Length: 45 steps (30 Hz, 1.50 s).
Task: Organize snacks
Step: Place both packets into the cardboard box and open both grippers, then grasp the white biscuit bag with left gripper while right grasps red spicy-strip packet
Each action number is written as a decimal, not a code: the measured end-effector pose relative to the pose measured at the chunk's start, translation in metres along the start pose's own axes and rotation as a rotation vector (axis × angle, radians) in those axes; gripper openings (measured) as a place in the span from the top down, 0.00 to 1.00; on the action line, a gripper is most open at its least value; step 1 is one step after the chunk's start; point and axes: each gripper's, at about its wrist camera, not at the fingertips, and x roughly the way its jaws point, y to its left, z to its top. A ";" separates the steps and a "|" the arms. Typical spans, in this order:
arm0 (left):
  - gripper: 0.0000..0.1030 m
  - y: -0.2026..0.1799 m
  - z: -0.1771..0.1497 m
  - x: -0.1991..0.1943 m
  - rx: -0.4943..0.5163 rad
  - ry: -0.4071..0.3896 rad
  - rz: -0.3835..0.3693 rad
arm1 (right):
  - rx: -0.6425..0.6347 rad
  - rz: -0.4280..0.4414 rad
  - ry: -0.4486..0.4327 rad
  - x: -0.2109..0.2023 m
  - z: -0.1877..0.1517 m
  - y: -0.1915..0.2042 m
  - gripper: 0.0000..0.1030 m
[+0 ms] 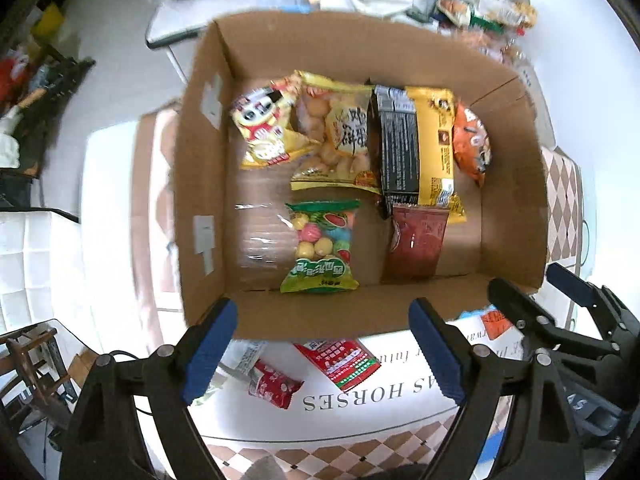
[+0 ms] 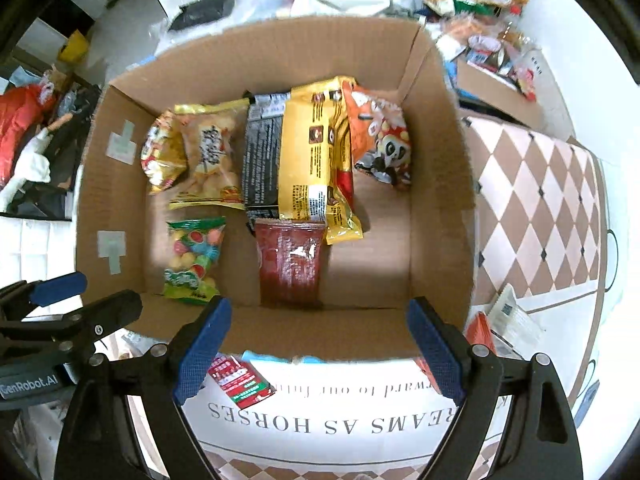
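Both my claws are released and empty: the left gripper (image 1: 324,344) and right gripper (image 2: 320,344) hang with blue pads spread wide above the near wall of the cardboard box (image 1: 352,44). The right one's neighbour carries a "GenRobot.AI" label (image 2: 28,385) at 8 o'clock. Under my fingers the tablecloth (image 2: 328,420) reads "AS HORSES". Inside the box, at 12 o'clock, lie the green candy bag (image 1: 322,246), the dark red pouch (image 2: 290,264) and the yellow packet (image 2: 316,152).

A tablecloth (image 2: 536,208) with brown and white diamonds covers the table. Left of it lies a pale floor (image 1: 116,36) with dark clutter (image 1: 44,92).
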 end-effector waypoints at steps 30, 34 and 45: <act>0.15 0.112 -0.135 0.015 -0.200 -0.159 0.201 | -0.140 0.142 -0.037 0.011 -0.112 0.056 0.06; 0.15 0.135 -0.135 0.051 -0.219 -0.093 0.195 | -0.143 0.118 0.049 0.074 -0.117 0.072 0.07; 0.15 0.101 -0.091 0.107 0.030 -0.007 0.170 | -0.192 0.038 0.113 0.153 -0.123 0.100 0.20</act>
